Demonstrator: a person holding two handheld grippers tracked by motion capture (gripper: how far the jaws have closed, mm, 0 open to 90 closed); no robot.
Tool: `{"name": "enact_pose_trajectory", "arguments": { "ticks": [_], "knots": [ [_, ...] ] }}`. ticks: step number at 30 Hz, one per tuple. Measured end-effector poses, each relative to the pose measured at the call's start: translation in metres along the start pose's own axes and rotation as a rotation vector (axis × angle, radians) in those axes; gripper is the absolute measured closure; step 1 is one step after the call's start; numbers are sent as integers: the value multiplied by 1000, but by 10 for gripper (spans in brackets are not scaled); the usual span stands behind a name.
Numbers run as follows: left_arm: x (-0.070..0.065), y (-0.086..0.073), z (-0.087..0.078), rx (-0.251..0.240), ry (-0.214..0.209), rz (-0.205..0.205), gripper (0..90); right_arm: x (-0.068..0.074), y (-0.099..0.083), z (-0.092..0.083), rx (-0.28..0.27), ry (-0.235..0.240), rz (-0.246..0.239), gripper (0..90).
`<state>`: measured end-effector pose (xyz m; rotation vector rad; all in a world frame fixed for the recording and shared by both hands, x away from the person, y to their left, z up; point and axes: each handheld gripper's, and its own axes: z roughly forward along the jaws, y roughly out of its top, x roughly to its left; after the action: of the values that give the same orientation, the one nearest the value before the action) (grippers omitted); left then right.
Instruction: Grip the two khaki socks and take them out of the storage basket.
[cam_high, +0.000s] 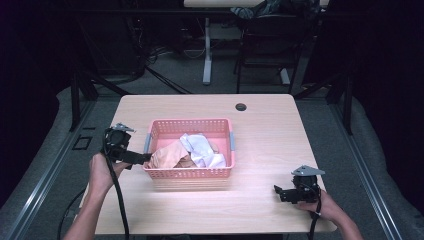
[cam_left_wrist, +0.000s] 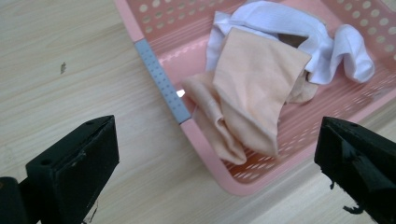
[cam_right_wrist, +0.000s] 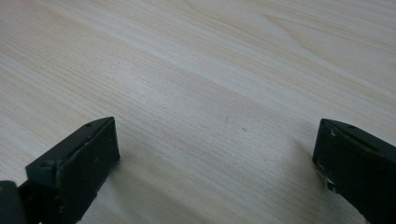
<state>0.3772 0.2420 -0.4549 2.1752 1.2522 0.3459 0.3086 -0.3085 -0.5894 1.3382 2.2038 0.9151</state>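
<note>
Left gripper view looks past the left tongs, whose jaws stand wide apart with nothing between them, poised just off the pink basket at its near-left corner. Beyond the jaws a peach cloth lies crumpled against the basket's left wall, one fold draped close to the rim, with a white cloth bunched behind it and partly beneath it. In the high view the left tongs sit at the basket's left side, near the left edge of the surface, while the right tongs rest low toward the near-right corner, well apart from the basket; their own view shows the jaws spread wide over bare wood. I judge the peach cloth to be light, limp and easily bunched, so it should not slip, but it will sag and may drag the white cloth along. The raised fold nearest the rim looks the best place to pinch.
</note>
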Motion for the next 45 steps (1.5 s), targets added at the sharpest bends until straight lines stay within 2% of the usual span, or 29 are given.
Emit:
{"name": "enact_pose_trajectory", "arguments": {
  "ticks": [7,16,21,25,29,34,42,45],
  "knots": [
    [-10,10,15,16,-19,20,1,0,0,0,0,0,0,0],
    [-27,24,41,64,-64,36,6,0,0,0,0,0,0,0],
    [-33,29,53,81,-70,45,13,0,0,0,0,0,0,0],
    [-42,35,66,111,-79,72,31,0,0,0,0,0,0,0],
    [-51,39,78,138,-73,83,56,0,0,0,-1,0,0,0],
    [-57,45,94,210,-48,91,117,0,0,0,0,1,0,0],
    [-57,47,109,275,0,75,226,0,0,0,-1,0,1,0],
    [-56,47,112,288,20,70,304,1,0,0,-3,-1,6,0]
  ]
}}
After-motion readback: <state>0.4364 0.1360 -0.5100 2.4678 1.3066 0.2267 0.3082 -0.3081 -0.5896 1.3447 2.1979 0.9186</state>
